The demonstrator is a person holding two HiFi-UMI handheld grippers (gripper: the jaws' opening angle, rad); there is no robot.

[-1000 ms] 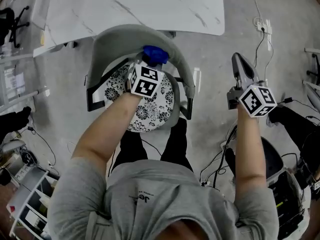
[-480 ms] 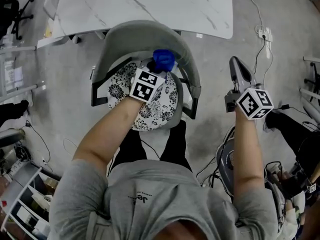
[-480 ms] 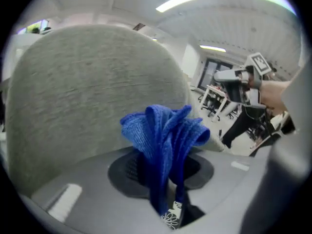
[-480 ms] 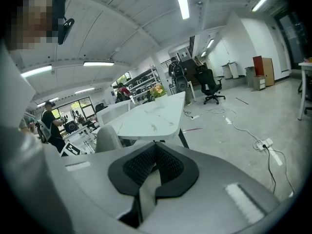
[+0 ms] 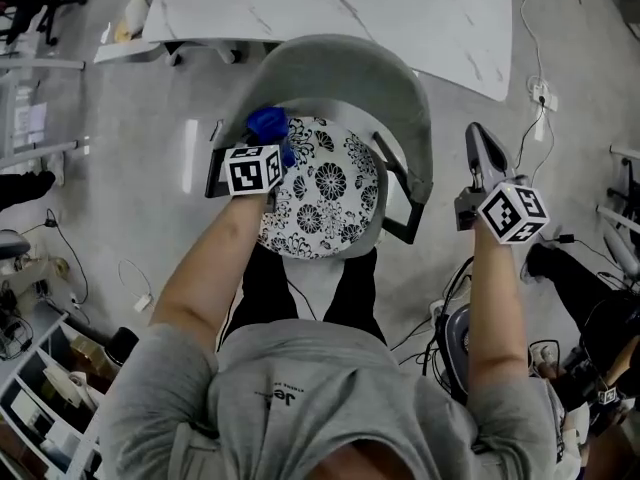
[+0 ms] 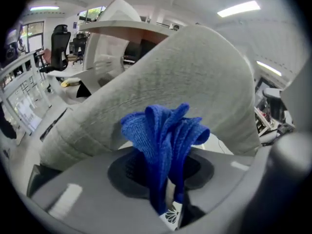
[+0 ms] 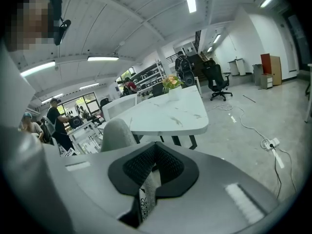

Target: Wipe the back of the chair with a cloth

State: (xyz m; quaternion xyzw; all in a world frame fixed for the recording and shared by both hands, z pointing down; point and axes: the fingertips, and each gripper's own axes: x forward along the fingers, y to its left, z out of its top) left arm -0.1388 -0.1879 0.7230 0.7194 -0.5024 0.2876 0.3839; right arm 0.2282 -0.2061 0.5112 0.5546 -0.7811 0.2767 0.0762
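A grey chair with a curved back (image 5: 350, 63) and a floral seat (image 5: 325, 203) stands before a white table. My left gripper (image 5: 268, 140) is shut on a bunched blue cloth (image 5: 267, 123), which is against the inner face of the chair back at its left end. In the left gripper view the blue cloth (image 6: 165, 133) sticks out of the gripper (image 6: 165, 199), with the chair back (image 6: 190, 77) right behind it. My right gripper (image 5: 480, 153) hangs over the floor to the right of the chair, shut and holding nothing. From the right gripper (image 7: 148, 179) the chair back (image 7: 117, 133) shows at the left.
The white marble-look table (image 5: 330, 8) lies just beyond the chair. Black armrests (image 5: 400, 228) flank the seat. Cables and a power strip (image 5: 545, 93) lie on the floor to the right. A shelf (image 5: 40, 408) is at the lower left. People and office chairs (image 7: 217, 82) are far off.
My left gripper has carried the blue cloth leftward along the chair back, from near its middle to its left end. The right gripper has stayed beside the chair.
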